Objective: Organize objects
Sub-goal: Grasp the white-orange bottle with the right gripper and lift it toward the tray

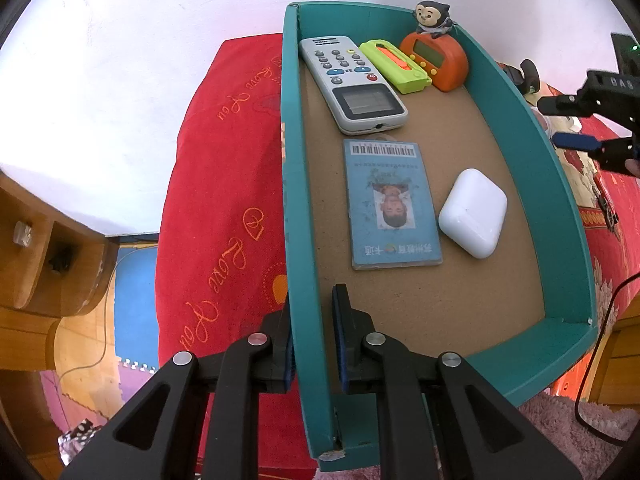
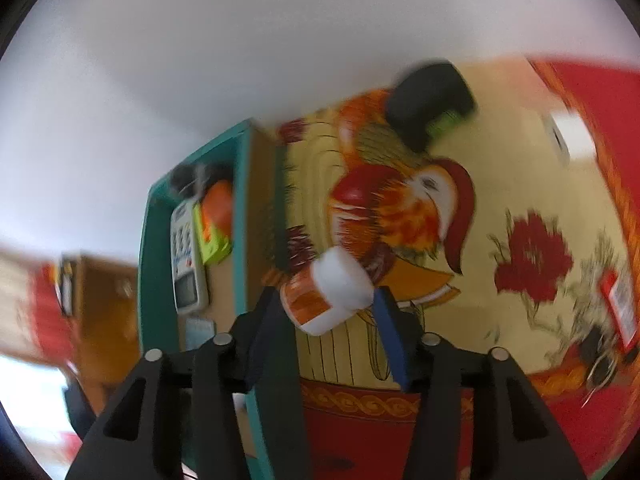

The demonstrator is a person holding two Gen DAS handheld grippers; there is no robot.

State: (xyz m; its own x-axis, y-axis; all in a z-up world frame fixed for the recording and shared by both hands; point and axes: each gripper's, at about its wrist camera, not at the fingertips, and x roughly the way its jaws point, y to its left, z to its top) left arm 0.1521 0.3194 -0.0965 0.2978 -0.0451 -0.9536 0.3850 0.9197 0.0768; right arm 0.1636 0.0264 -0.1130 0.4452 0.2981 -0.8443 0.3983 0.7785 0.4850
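A teal box (image 1: 520, 120) lies on the bed. It holds a grey remote (image 1: 352, 80), a green cutter (image 1: 396, 66), an orange timer (image 1: 436, 60) with a monkey figure (image 1: 432, 18), a blue ID card (image 1: 392, 204) and a white earbud case (image 1: 474, 212). My left gripper (image 1: 312, 336) is shut on the box's left wall, one finger inside and one outside. My right gripper (image 2: 332, 320) is open around a small orange-and-white bottle (image 2: 328, 292) lying on the bedspread just right of the box (image 2: 242, 216); the view is blurred. It also shows in the left wrist view (image 1: 576, 140).
A red pillow (image 1: 224, 200) lies left of the box. A black-and-green object (image 2: 432, 104) and a white card (image 2: 572, 136) lie farther on the patterned bedspread (image 2: 520, 200). A red item (image 2: 620, 304) lies at the right. Wooden furniture (image 1: 40, 260) stands at the left.
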